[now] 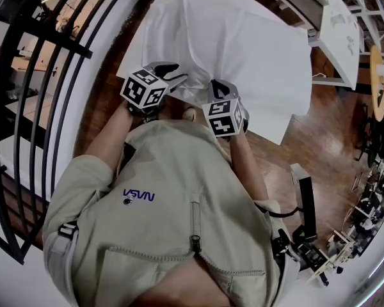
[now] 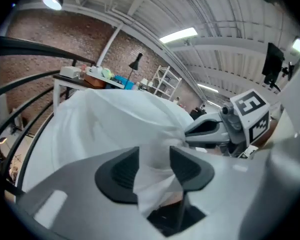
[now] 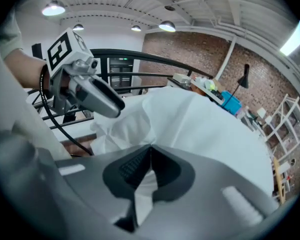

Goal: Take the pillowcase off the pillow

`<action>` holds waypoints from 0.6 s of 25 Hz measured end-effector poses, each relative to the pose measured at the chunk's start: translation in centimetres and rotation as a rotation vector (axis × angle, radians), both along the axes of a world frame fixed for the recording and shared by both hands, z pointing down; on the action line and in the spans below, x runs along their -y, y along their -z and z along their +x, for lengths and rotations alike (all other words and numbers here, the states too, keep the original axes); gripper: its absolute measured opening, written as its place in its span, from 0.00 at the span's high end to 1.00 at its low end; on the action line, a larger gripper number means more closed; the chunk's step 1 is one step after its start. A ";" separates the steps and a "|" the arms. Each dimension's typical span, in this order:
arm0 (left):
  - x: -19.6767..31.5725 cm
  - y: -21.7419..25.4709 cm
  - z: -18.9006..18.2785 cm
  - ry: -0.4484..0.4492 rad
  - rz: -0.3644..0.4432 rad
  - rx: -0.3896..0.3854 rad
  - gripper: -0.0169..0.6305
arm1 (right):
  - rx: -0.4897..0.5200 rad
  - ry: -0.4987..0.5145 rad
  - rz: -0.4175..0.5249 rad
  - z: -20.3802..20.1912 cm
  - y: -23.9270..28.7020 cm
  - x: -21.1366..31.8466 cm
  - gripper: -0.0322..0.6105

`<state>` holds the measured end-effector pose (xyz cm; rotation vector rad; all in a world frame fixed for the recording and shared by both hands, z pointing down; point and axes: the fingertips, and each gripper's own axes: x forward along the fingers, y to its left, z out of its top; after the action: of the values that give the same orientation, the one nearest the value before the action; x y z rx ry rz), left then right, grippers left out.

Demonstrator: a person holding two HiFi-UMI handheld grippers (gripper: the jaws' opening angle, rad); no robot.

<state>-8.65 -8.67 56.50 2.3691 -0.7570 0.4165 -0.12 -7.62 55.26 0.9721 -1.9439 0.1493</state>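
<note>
Closest in, the person's beige jacket point(image 1: 179, 197) fills the lower half of the head view. Just above it, both claws meet the near edge of the white pillowcase point(image 1: 243, 50), which lies on the table point(image 1: 136, 50) in the upper middle of the frame. On that edge the right claw point(image 3: 149, 166) is pinched tight on a fold of cloth. Beside it the left claw point(image 2: 154, 166) stands half apart, with a bunch of cloth hanging between its pads, seemingly unclamped. The step in hand looks like securing the open end. Next, the left claw needs a firm bite before the case is drawn off the pillow hidden inside.
</note>
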 end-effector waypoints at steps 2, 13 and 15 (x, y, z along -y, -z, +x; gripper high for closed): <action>-1.2 -0.7 1.6 -0.081 -0.018 0.018 0.54 | 0.007 0.006 0.002 -0.3 0.1 0.0 0.94; 0.6 -0.7 3.4 -0.107 0.072 0.172 0.86 | 0.207 0.010 -0.015 -1.8 1.7 -0.8 0.81; 1.1 0.3 3.6 -0.081 0.052 0.124 0.88 | 0.272 0.032 -0.027 -2.6 2.5 -1.6 0.72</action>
<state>-5.03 -9.81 56.16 2.4467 -0.7375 0.5888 -2.73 -6.03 52.74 0.9404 -2.1983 0.3022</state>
